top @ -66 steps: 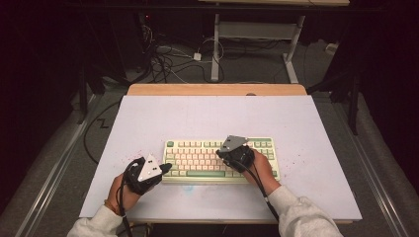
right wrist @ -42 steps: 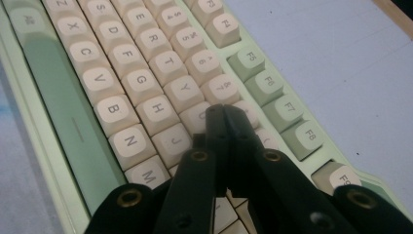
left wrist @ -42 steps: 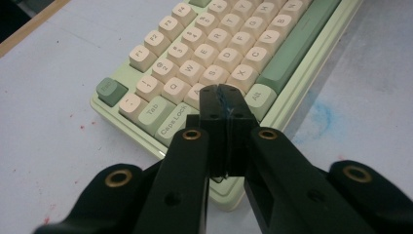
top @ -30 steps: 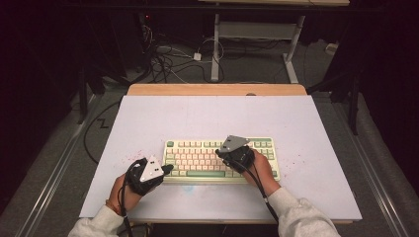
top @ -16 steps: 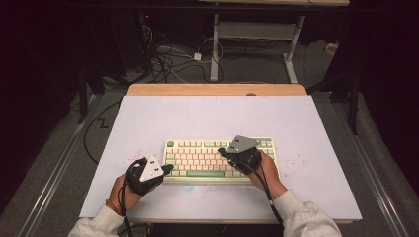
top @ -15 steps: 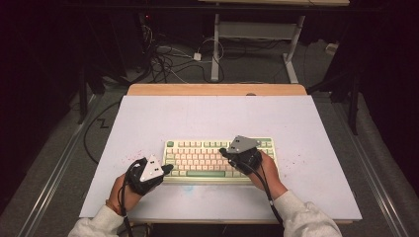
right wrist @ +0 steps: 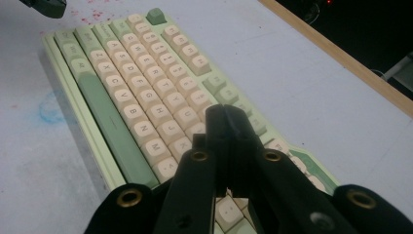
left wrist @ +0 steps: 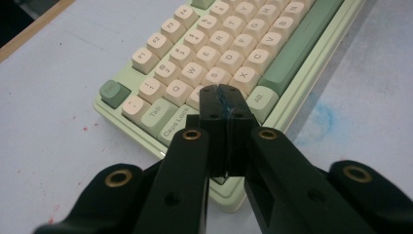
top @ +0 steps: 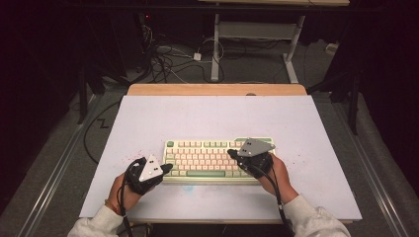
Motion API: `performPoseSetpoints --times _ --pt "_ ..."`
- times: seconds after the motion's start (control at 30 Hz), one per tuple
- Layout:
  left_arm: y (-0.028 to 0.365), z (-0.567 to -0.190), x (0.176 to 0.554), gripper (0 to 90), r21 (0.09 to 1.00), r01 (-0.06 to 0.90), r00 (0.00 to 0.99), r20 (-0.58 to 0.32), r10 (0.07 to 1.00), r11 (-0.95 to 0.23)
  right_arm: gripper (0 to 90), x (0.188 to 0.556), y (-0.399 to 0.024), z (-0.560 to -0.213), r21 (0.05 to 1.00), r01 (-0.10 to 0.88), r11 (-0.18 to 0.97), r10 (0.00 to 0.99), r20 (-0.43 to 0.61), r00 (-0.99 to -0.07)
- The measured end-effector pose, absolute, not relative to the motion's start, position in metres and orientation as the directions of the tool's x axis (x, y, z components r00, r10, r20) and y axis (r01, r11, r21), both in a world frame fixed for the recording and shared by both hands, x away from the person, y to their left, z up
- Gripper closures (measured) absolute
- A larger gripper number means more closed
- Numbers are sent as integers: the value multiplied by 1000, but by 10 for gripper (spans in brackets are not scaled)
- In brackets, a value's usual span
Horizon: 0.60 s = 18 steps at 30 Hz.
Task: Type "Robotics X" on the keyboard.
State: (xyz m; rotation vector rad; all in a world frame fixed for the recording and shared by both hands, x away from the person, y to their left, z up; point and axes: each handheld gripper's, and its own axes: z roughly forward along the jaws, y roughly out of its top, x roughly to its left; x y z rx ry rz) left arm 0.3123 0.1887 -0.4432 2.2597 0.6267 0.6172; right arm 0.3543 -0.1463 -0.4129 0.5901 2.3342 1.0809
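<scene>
A pale green keyboard (top: 207,159) with cream keys lies near the front of the white table top (top: 212,118). My left gripper (top: 168,168) is at the keyboard's left front corner. In the left gripper view the left gripper (left wrist: 224,93) has its jaws pressed together with nothing between them, over the bottom-left keys of the keyboard (left wrist: 234,44). My right gripper (top: 231,153) hovers over the keyboard's right part and points left. In the right gripper view the right gripper (right wrist: 225,113) is also shut and empty above the keyboard (right wrist: 141,73). Whether either tip touches a key I cannot tell.
A wooden strip (top: 217,90) borders the table's far edge. Cables (top: 168,54) and a desk frame (top: 257,34) stand on the floor behind. A blue smudge (left wrist: 321,117) and red specks (top: 131,159) mark the top near the keyboard's front left.
My right gripper has moved to the right along the keyboard and risen slightly. The left gripper has stayed at the left front corner.
</scene>
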Motion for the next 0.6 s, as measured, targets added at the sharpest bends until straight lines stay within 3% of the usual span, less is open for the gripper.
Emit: performPoseSetpoints --times 0.6 --pt "187 -442 312 874 732 252 774 240 586 -633 900 337 -186 -407 817 172 551 607 -250 -755"
